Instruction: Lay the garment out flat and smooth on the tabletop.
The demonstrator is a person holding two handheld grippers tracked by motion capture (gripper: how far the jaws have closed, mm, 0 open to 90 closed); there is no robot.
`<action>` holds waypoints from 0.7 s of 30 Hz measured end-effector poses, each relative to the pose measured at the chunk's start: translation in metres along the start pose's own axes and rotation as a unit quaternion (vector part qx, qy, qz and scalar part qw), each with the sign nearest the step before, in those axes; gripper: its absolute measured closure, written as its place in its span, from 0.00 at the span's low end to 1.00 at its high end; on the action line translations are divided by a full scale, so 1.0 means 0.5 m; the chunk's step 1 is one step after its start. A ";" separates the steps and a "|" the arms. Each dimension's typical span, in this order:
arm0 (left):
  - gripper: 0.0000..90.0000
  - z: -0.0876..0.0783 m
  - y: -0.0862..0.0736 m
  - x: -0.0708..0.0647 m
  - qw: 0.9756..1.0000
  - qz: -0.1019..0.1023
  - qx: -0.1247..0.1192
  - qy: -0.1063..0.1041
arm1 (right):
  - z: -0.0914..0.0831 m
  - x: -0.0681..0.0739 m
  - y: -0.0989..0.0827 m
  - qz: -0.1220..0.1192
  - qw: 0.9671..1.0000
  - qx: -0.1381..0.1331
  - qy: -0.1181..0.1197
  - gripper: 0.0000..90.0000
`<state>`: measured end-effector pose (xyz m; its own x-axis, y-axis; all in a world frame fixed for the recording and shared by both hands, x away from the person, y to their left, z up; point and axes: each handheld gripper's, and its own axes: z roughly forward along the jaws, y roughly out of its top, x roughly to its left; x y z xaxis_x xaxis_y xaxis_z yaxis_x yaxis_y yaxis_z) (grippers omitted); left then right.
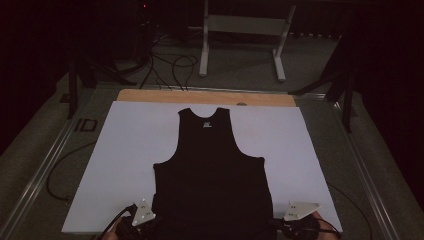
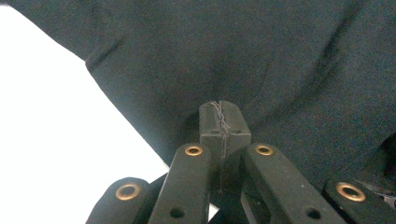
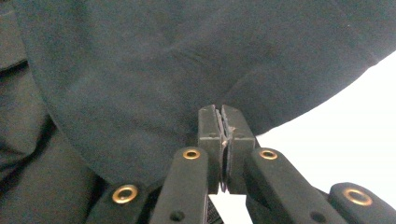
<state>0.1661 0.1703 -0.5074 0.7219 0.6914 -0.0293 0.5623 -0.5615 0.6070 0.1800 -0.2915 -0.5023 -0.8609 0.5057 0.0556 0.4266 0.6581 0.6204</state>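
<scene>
Garment: black tank top (image 1: 209,170) lies flat at frame centre on the white sheet (image 1: 125,155), neck toward the top.
Left gripper (image 2: 224,122): lower left, jaws pressed together on the hem.
Right gripper (image 3: 223,125): lower right, jaws likewise pinching the hem's other corner.

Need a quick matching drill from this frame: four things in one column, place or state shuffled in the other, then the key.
Things
1. tank top
2. left gripper
3. right gripper
4. white sheet

Place or state
A. covers the table, under the garment
B. shut on the hem's right corner
C. lies flat, neck toward the far edge
D. shut on the hem's left corner

Pairs: 1-C, 2-D, 3-B, 4-A
</scene>
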 end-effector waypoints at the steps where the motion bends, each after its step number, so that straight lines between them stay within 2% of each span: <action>1: 1.00 -0.001 0.000 0.001 1.000 0.000 0.001 0.001 | -0.001 0.000 -0.001 -0.001 1.000 0.000 0.001 0.97; 7: 1.00 -0.014 -0.014 0.000 1.000 -0.007 0.008 0.001 | -0.004 -0.003 -0.004 0.004 1.000 -0.005 0.003 0.95; 9: 1.00 -0.019 -0.020 -0.002 1.000 -0.004 0.008 -0.012 | -0.005 -0.007 -0.004 0.013 1.000 -0.016 0.005 0.79; 12: 1.00 -0.022 -0.021 -0.004 1.000 0.002 -0.003 -0.021 | -0.007 -0.016 -0.004 0.031 0.999 -0.039 0.003 0.60; 14: 0.99 -0.027 -0.020 0.000 0.999 -0.003 -0.028 -0.019 | -0.011 -0.022 -0.003 0.046 0.997 -0.060 0.001 0.51; 15: 0.95 -0.031 -0.020 0.005 0.999 -0.011 -0.048 -0.020 | -0.014 -0.026 -0.003 0.058 0.996 -0.069 0.001 0.49; 17: 0.79 -0.041 -0.020 0.016 0.996 -0.028 -0.081 -0.020 | -0.019 -0.033 -0.003 0.074 0.993 -0.091 -0.002 0.45; 21: 0.58 -0.058 -0.015 0.035 0.989 -0.053 -0.136 -0.002 | -0.026 -0.043 -0.001 0.093 0.988 -0.121 -0.019 0.36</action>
<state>0.1630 0.1999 -0.4896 0.6667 0.7376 -0.1070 0.5057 -0.3422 0.7919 0.1949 -0.3100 -0.4939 -0.7614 0.6285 0.1592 0.4934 0.4025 0.7710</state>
